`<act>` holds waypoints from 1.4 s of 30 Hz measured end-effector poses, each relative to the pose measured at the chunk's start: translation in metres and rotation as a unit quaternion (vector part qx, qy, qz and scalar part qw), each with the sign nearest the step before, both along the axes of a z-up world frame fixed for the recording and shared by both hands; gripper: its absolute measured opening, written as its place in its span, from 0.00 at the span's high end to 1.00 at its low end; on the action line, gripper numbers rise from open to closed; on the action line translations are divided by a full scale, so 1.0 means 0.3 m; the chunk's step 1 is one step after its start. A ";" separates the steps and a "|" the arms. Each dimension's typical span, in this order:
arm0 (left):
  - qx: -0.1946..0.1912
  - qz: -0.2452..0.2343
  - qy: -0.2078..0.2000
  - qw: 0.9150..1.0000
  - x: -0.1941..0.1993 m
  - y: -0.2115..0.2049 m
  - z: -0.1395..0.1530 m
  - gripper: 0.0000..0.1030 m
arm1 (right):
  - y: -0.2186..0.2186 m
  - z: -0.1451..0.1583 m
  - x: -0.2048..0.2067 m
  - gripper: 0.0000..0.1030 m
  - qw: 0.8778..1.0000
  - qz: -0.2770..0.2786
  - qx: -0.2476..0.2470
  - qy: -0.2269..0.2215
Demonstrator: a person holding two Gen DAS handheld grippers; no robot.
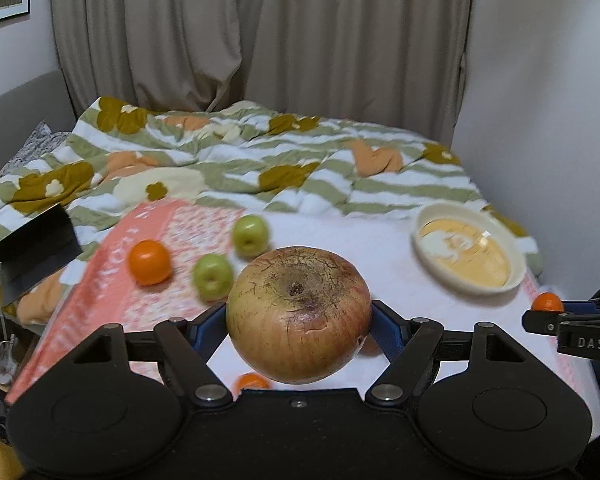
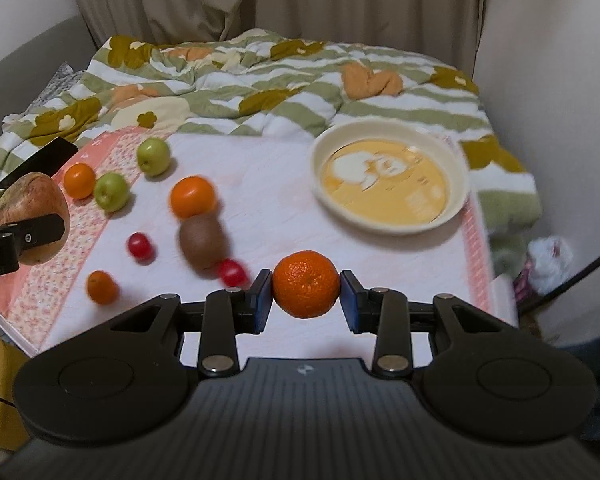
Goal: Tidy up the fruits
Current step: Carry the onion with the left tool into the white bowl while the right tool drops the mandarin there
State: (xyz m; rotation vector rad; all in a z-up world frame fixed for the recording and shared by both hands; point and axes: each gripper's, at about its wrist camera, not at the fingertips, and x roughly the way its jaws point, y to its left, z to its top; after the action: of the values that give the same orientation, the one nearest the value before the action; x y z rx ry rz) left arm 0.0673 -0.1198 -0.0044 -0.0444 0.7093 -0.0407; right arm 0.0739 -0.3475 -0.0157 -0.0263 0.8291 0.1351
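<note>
Above the cloth (image 2: 284, 184), left gripper (image 1: 299, 314) pinching apple (image 1: 299, 314), right gripper (image 2: 306, 295) pinching mandarin (image 2: 306, 290), bowl (image 2: 388, 222) near cloth's right edge.

We hold a small mandarin (image 2: 306, 290) between the blue pads (image 2: 262, 300) of our right gripper (image 2: 306, 296), lifted clear above the white cloth (image 2: 284, 184). Ahead on the right sits a cream bowl (image 2: 458, 192) with a yellow printed bottom. On the cloth to the left lie a kiwi (image 2: 203, 246) touching an orange (image 2: 193, 196), two red cherry tomatoes (image 2: 140, 245), two green apples (image 2: 153, 156) and two more oranges (image 2: 79, 180). At the far left edge our left gripper (image 2: 20, 236) carries a large russet apple (image 2: 30, 200). A flowered quilt (image 2: 284, 76) lies behind.
</note>
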 end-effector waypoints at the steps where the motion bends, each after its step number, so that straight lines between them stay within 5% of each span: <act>1: -0.002 -0.001 -0.003 1.000 0.010 -0.028 0.007 0.24 | -0.028 0.007 0.012 0.50 1.000 0.001 -0.002 -0.002; 14: 0.004 -0.080 -0.012 0.997 0.320 -0.365 0.022 0.24 | -0.335 0.070 0.300 0.50 0.999 -0.031 0.010 -0.018; 29: 0.054 -0.202 0.039 0.977 0.750 -0.603 -0.226 0.24 | -0.465 -0.058 0.630 0.50 0.994 -0.103 0.028 0.021; 36: 0.093 -0.252 0.043 0.962 0.830 -0.688 -0.323 0.23 | -0.500 -0.116 0.698 0.50 0.991 -0.129 0.030 0.036; 42: 0.100 -0.259 0.049 0.959 0.848 -0.714 -0.354 0.20 | -0.520 -0.138 0.726 0.50 0.989 -0.137 0.033 0.043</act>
State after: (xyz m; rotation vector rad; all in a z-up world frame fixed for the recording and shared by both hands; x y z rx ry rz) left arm 0.3217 -0.3340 -0.1107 0.3373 0.8053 -0.4721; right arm 0.2916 -0.5035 -0.0572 0.1570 0.9066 -0.0953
